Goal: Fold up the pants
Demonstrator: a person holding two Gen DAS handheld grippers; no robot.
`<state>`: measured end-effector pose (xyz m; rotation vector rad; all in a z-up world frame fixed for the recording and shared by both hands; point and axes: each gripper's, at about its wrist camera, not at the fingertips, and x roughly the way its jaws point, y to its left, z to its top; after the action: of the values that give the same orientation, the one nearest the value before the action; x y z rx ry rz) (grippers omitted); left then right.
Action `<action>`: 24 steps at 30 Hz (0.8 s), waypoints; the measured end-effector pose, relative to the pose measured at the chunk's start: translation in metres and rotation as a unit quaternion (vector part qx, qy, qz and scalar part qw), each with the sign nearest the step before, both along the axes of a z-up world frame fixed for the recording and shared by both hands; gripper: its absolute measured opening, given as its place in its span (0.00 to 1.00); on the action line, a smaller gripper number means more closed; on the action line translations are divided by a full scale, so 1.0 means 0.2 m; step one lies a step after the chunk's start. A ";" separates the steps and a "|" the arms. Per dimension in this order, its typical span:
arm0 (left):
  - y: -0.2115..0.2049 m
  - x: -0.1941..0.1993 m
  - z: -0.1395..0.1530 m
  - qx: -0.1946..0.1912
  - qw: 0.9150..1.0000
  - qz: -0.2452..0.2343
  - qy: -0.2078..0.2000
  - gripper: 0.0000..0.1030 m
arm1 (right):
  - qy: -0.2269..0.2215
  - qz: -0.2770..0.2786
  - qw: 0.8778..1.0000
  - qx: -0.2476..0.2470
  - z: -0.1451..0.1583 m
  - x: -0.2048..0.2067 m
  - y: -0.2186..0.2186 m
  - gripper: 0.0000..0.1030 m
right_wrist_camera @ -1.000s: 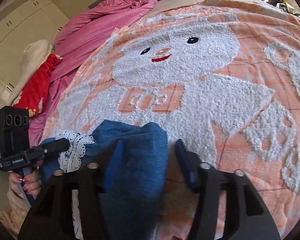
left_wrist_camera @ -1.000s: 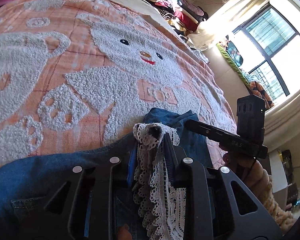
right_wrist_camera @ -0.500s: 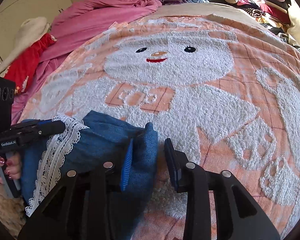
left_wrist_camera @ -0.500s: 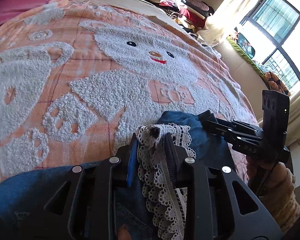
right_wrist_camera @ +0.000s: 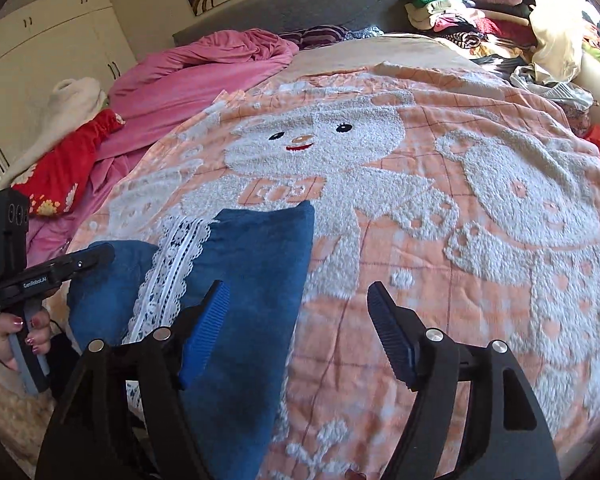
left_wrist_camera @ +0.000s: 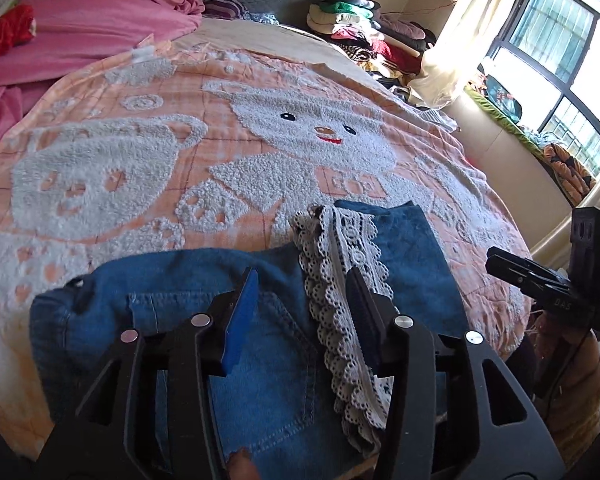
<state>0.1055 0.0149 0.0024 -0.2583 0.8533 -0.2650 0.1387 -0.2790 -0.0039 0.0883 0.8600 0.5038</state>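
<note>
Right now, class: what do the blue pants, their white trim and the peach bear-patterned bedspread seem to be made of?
Blue pants: apparently denim, matt, with a stitched patch pocket and pale seam threads.
White trim: probably cotton lace, openwork with holes and scalloped edges.
Peach bear-patterned bedspread: looks like a woven cloth with raised, nubbly white tufted motifs; fibre unclear.

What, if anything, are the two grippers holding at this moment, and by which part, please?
Nothing is held. The left gripper and right gripper are both opening, pads clear of the folded pants, which lie on the blanket.
</note>
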 end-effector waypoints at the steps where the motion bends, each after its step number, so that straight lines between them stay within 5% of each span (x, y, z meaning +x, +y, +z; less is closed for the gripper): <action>1: 0.00 -0.04 0.00 -0.007 1.000 0.000 0.002 0.38 | 0.002 0.004 1.000 -0.001 -0.01 -0.04 0.01 0.69; 10: -0.08 -0.29 -0.10 -0.074 0.995 -0.036 0.050 0.37 | 0.019 0.023 0.999 -0.022 -0.12 -0.30 0.08 0.69; 13: -0.13 -0.33 -0.16 -0.060 0.995 -0.039 0.069 0.37 | 0.027 0.029 0.999 -0.018 -0.16 -0.33 0.10 0.69; 15: -0.14 -0.34 -0.21 -0.057 0.994 -0.037 0.085 0.37 | 0.031 0.031 0.999 -0.020 -0.17 -0.33 0.11 0.69; 20: -0.17 -0.32 -0.30 -0.123 0.984 -0.051 0.120 0.37 | 0.043 0.047 0.998 -0.019 -0.24 -0.33 0.15 0.69; 24: -0.20 -0.27 -0.38 -0.123 0.983 -0.031 0.135 0.37 | 0.050 0.044 0.998 -0.010 -0.30 -0.31 0.15 0.70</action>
<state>0.0508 -0.0245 -0.0742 -0.5068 1.0985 -0.4018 0.0768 -0.2491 -0.0640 0.0578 0.9706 0.5775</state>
